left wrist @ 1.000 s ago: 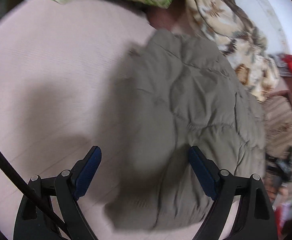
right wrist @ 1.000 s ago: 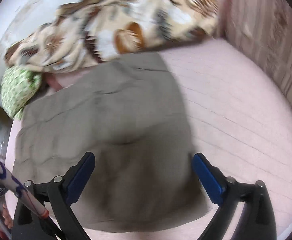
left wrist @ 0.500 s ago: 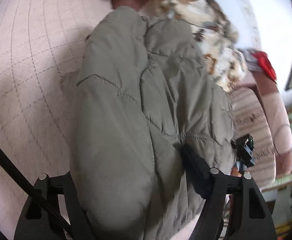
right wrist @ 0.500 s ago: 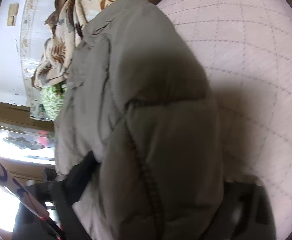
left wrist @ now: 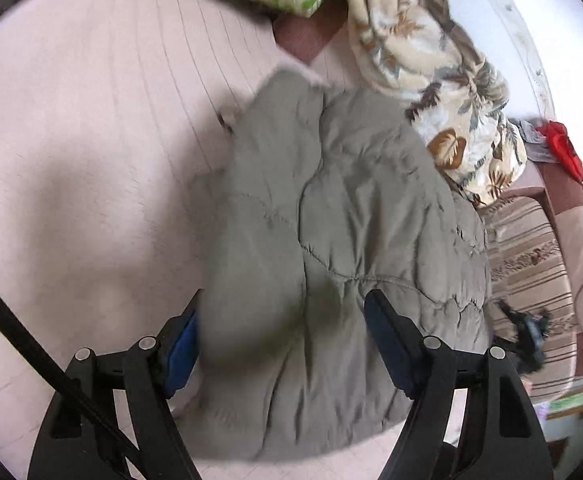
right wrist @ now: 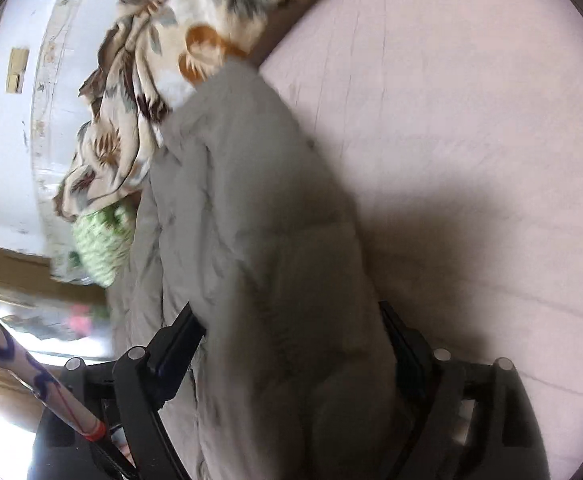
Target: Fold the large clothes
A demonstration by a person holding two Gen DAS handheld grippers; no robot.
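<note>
Opening tools (left wrist: 281, 344) (right wrist: 295, 344) around padded jacket (left wrist: 331, 208)

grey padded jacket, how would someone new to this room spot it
Start at the wide pink bed cover. The grey padded jacket lies bunched on it, just below the leaf-print blanket. It alone is plain grey and quilted with stitched seams.

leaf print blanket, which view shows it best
The left wrist view: the leaf print blanket runs down the right side beyond the grey jacket, fairly sharp, its brown leaves clear. The right wrist view shows it at upper left, motion-blurred, its near end hidden behind the jacket.
</note>
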